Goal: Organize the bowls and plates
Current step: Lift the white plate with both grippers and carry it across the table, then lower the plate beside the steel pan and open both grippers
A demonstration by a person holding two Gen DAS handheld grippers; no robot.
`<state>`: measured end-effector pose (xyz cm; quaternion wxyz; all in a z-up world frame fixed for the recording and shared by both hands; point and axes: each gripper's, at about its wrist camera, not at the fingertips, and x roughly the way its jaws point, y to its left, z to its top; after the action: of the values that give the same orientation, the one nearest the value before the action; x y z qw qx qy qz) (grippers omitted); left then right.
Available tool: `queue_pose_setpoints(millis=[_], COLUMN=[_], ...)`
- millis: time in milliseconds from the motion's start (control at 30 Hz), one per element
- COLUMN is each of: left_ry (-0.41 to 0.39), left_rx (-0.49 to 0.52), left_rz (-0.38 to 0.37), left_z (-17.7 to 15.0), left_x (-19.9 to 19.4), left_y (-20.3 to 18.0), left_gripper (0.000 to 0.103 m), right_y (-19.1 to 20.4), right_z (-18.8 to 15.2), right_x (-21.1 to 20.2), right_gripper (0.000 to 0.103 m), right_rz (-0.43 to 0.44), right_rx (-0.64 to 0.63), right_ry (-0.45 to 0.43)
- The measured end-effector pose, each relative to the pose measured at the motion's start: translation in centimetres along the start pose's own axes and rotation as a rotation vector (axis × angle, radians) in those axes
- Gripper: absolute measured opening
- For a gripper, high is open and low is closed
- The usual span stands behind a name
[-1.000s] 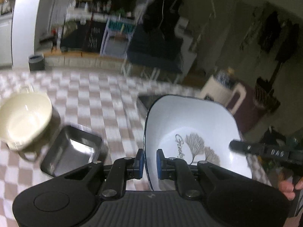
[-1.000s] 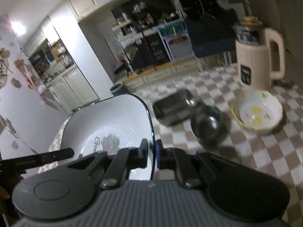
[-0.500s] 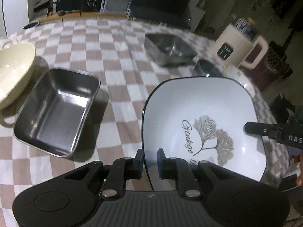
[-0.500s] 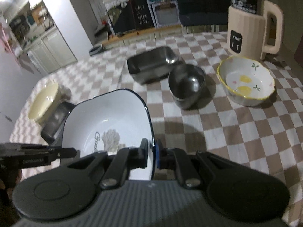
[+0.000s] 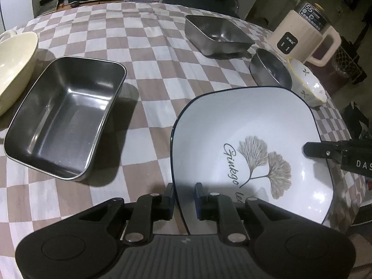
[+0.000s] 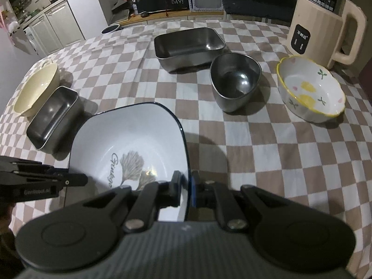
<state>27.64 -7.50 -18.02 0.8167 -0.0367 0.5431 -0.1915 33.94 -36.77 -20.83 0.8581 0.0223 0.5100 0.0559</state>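
Left wrist, both hand-held grippers [image 5: 183,197] clamp square plate [image 5: 251,153] rims, face up.

Near edge: white square dark-rimmed ginkgo plate [image 6: 130,139] over the checkered-cloth counter [image 6: 267,153] — left claw [image 5: 183,197] on one rim, right claw [image 6: 186,186] on the opposite rim.
Left side: small rectangular steel tray [image 6: 54,118], cream handled ceramic bowl [image 6: 34,90] just behind it.
Far middle: large rectangular steel pan [image 6: 188,46].
Right: rounded steel bowl [image 6: 234,81] before the pan — white floral yellow-rimmed bowl [image 6: 311,90] beside it, beige electric kettle [image 6: 323,21] behind.
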Motion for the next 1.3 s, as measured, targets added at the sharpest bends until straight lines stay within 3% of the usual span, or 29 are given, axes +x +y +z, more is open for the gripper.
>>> queue_pose_setpoints(millis=[333,733,1033,1300], left_ry=[-0.02,-0.028,-0.016,-0.014], left_rx=[0.002,0.045,0.07,0.07], left_rz=[0.033,0.051,0.065,0.083], left_z=[0.6,1.1,1.0,0.9], left_x=[0.2,0.1,-0.1,-0.3], left_y=[-0.1,-1.0,-1.2,-1.3], left_gripper=[0.018,0.017,0.017,0.02], right_y=[0.4,-0.5,-1.8,-1.2], right_z=[1.0,1.1,0.6,0.1], right_x=[1.5,4.0,4.1,3.8], right_gripper=[0.012,0.017,0.016,0.017], right_rz=[-0.026,-0.035,0.05,0.017], right_rx=[-0.015,-0.035,-0.089,-0.1], right_ry=[-0.01,0.059,0.022,0.008])
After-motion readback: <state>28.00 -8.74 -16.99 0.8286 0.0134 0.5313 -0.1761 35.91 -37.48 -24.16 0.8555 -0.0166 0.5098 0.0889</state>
